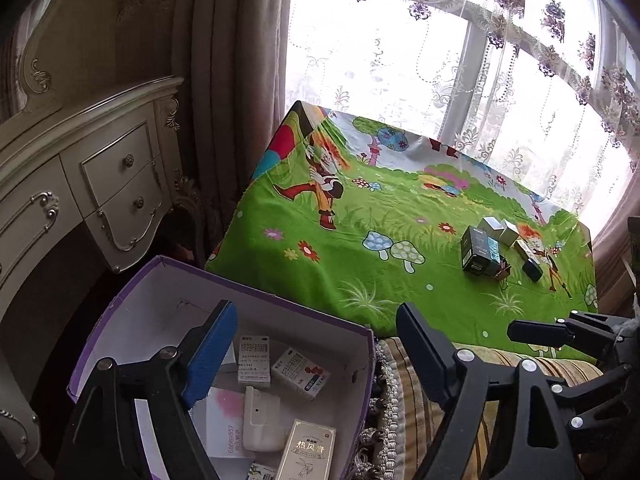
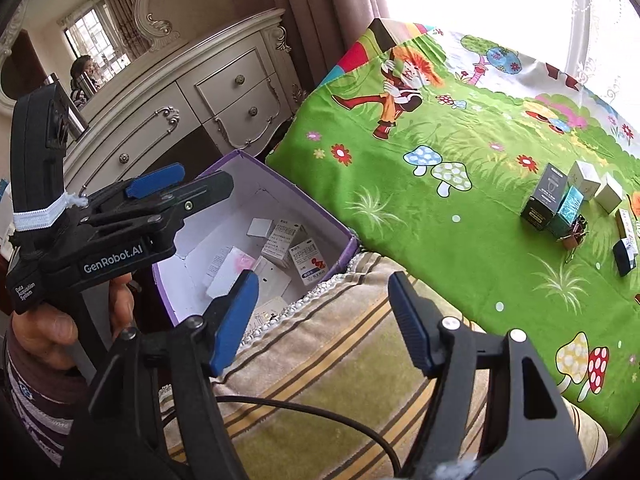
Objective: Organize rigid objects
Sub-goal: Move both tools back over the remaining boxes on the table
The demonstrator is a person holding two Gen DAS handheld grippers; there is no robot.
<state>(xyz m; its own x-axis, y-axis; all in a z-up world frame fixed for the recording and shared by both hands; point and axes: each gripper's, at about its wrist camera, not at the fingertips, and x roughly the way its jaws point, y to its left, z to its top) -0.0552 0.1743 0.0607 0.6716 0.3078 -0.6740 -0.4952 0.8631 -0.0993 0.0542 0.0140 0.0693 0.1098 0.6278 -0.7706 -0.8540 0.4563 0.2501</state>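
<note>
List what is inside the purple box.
Inside the purple box lie several medicine cartons, a gold carton, a white plastic piece and a pink-and-white sheet. The left claw covers part of the floor.

matt purple cardboard box point(image 1: 224, 280), smooth printed cloth cover point(image 1: 360, 272), glossy paper cartons point(image 1: 254, 360), striped plush cushion point(image 2: 340, 344)

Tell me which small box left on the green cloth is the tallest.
The black box, standing upright at the cluster's left; the white boxes behind are shorter.
</note>
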